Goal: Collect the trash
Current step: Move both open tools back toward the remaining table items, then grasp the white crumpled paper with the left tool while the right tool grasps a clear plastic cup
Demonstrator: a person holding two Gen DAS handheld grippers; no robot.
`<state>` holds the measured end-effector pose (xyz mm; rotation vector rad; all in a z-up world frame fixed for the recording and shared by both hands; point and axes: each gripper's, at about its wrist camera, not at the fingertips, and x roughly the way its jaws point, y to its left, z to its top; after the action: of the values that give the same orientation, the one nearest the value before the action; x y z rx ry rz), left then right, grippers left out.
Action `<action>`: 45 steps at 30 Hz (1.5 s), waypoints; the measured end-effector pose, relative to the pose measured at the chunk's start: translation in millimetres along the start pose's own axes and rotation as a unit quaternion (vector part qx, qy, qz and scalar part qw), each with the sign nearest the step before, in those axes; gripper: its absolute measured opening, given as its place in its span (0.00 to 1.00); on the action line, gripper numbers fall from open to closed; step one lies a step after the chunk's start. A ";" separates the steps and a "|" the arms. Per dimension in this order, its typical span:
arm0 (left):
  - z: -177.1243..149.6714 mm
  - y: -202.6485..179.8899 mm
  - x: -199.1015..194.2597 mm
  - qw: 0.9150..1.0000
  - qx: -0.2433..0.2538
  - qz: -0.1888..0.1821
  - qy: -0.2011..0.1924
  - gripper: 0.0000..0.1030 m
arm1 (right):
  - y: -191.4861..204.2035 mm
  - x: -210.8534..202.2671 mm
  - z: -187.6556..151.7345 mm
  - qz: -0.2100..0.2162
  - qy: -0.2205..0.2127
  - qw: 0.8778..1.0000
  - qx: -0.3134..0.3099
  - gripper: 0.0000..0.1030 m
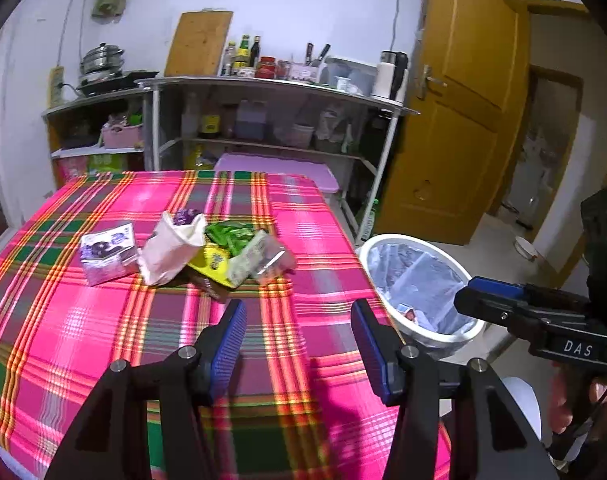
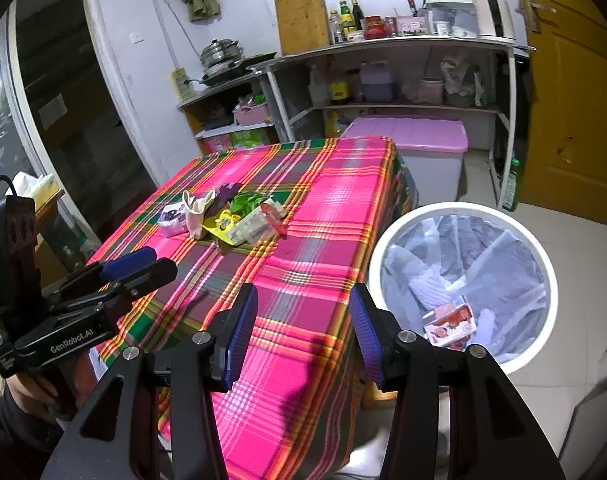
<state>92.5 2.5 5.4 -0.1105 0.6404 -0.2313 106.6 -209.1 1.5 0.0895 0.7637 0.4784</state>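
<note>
A heap of trash lies mid-table on the pink plaid cloth (image 1: 103, 320): a purple carton (image 1: 107, 254), a white crumpled bag (image 1: 171, 248), green wrappers (image 1: 231, 234), a yellow packet (image 1: 213, 260) and a clear wrapper (image 1: 271, 258). The heap also shows in the right wrist view (image 2: 227, 220). My left gripper (image 1: 299, 344) is open and empty above the near part of the table. My right gripper (image 2: 303, 328) is open and empty over the table's right edge. The white lined bin (image 2: 387, 248) stands on the floor right of the table and holds a red and white box (image 2: 449, 322).
Metal shelves (image 1: 263, 84) with bottles, pots and a kettle stand behind the table. A pink-lidded storage box (image 2: 415, 132) sits on the floor under them. A yellow door (image 1: 463, 100) is at the right. The bin also shows in the left wrist view (image 1: 387, 240).
</note>
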 end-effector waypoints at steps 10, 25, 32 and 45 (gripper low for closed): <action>3.5 28.3 1.0 0.999 -0.018 0.035 -0.003 0.52 | 7.0 16.1 4.5 0.015 0.010 1.000 -0.011 0.54; 21.4 67.6 26.5 0.996 -0.036 0.078 0.003 0.58 | 9.2 40.9 11.0 0.020 0.025 0.999 -0.019 0.54; 29.6 73.5 53.7 0.996 -0.028 0.084 0.016 0.58 | 5.9 53.1 16.3 0.020 0.031 0.999 -0.019 0.54; 46.3 81.0 103.0 0.993 -0.008 0.112 0.037 0.58 | 13.6 91.6 37.2 0.027 0.042 0.998 -0.046 0.54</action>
<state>214.9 56.9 -31.3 -0.0455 0.7225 -0.0129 183.7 -152.6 -27.2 0.0031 0.8227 0.5707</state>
